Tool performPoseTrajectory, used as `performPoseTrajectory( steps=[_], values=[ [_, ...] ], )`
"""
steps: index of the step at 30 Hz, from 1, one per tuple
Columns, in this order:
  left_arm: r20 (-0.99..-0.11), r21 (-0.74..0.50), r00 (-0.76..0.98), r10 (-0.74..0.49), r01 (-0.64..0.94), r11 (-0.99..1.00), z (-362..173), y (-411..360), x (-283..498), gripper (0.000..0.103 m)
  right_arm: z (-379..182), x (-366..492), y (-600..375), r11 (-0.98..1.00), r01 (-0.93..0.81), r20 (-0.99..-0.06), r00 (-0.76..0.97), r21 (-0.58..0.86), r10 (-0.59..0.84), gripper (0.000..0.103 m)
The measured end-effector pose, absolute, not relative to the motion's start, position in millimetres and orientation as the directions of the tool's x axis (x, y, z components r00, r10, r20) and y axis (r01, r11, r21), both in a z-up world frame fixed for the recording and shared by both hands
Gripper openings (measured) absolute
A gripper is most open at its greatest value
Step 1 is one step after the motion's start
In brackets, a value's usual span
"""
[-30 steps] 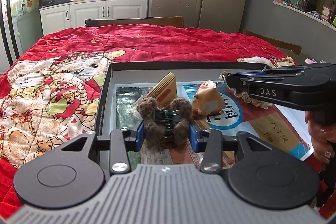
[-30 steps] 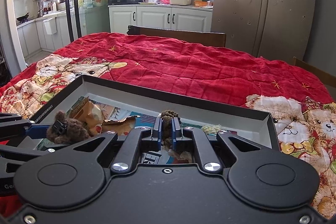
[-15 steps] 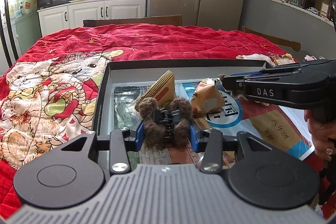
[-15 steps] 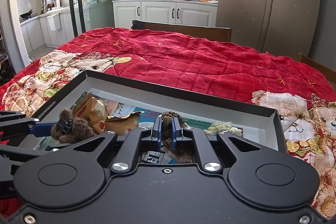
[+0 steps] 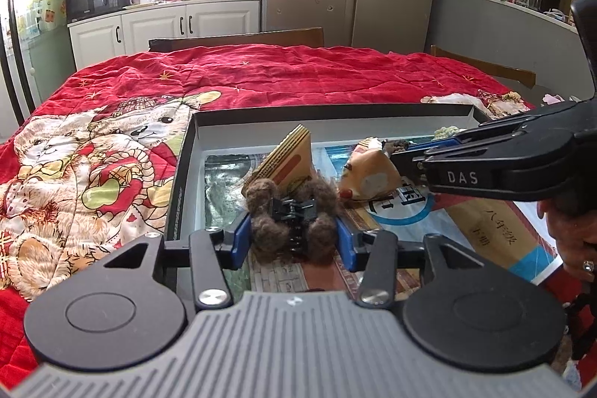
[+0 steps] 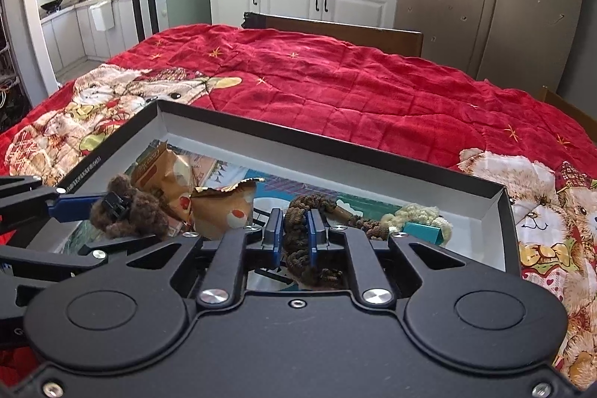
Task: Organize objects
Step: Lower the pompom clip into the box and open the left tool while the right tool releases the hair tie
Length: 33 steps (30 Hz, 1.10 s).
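A shallow black box (image 5: 186,151) lies on the red quilt. Inside it rests a brown fuzzy hair claw (image 5: 294,217), between the blue pads of my left gripper (image 5: 293,239). Those jaws are opening and the pads stand just off the fuzz. My right gripper (image 6: 295,233) reaches in from the right (image 5: 395,151) and pinches a brown braided hair band (image 6: 296,230), its jaws starting to part. The left gripper (image 6: 86,205) and the claw (image 6: 127,211) also show in the right wrist view.
Two tan snack packets (image 5: 367,174) (image 5: 287,159) stand in the box over printed booklets (image 5: 481,222). A cream scrunchie (image 6: 418,213) and a teal piece (image 6: 423,233) lie at the box's right end. A person's hand (image 5: 574,241) holds the right gripper. Chairs stand beyond the table.
My left gripper's pads have spread apart around the fuzzy claw, which stays put in the box. The right gripper's pads have parted slightly on the braided band.
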<state>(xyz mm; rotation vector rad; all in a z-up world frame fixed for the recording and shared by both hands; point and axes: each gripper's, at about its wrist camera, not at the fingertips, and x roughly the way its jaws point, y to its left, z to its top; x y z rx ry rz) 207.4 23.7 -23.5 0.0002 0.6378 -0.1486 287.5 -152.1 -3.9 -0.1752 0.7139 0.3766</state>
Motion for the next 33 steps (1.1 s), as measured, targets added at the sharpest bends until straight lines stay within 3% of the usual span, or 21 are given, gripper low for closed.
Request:
performPoseTrajectory(
  steps=[6,10,16,33],
  values=[
    [-0.590,-0.045,0.795,-0.139,0.140,0.989,-22.7,23.7,207.1,0.064,-3.3,288.3,-152.9,0.921,-0.389,-0.666,0.693,-0.025,0.275,0.016],
    [-0.589,-0.041,0.796,-0.138,0.141,0.989,-22.1,23.2,206.3,0.066,-1.6,287.7,-154.5,0.925,-0.380,-0.656,0.704,-0.022,0.274,0.027],
    [-0.579,-0.033,0.804,-0.133,0.140,0.990,-20.2,22.3,204.0,0.074,0.7,287.1,-158.7,0.931,-0.365,-0.640,0.717,-0.010,0.275,0.034],
    [-0.565,-0.011,0.816,-0.118,0.136,0.991,-13.0,19.6,198.8,0.085,8.2,267.5,-169.0,0.935,-0.356,-0.630,0.726,-0.001,0.276,0.039]
  ],
)
